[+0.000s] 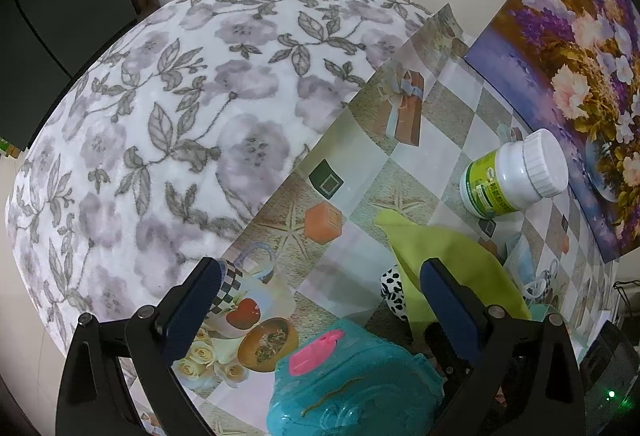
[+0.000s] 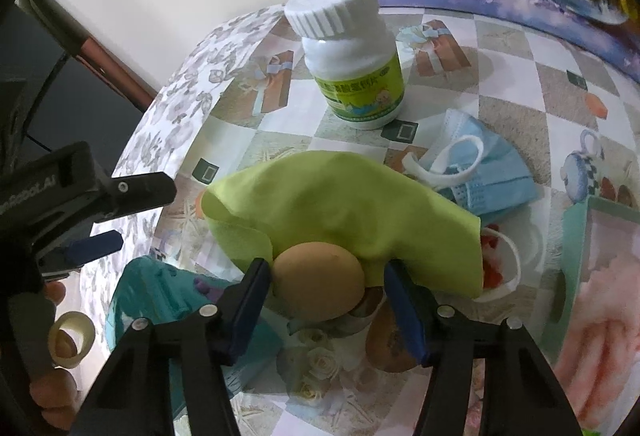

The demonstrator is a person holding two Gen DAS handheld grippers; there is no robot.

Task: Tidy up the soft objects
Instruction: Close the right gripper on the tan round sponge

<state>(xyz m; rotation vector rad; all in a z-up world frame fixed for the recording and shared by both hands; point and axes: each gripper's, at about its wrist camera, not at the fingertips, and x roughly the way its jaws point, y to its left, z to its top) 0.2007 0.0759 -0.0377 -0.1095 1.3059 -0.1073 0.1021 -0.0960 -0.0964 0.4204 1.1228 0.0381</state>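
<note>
A lime-green cloth [image 2: 352, 196] lies draped over a beige egg-shaped thing [image 2: 320, 284] on the patterned tabletop [image 2: 500, 84]. My right gripper [image 2: 326, 296] straddles that egg from above. Its left pad sits at the egg's side, while a strip of cloth shows between the egg and the right pad, so the jaws stand open. A blue face mask [image 2: 484, 176] lies crumpled just right of the cloth. My left gripper [image 1: 324, 300] hovers open over the table with nothing between its fingers, left of the green cloth [image 1: 440, 248]; it also shows as the left gripper [image 2: 146, 216] in the right wrist view.
A white pill bottle [image 2: 352, 56] with a green label stands behind the cloth. A teal plastic case [image 1: 352, 388] lies below my left gripper. A floral blanket [image 1: 160, 116] borders the table's left. A flower picture [image 1: 580, 76] leans at the back. A tape roll [image 2: 72, 340] sits by the person's hand.
</note>
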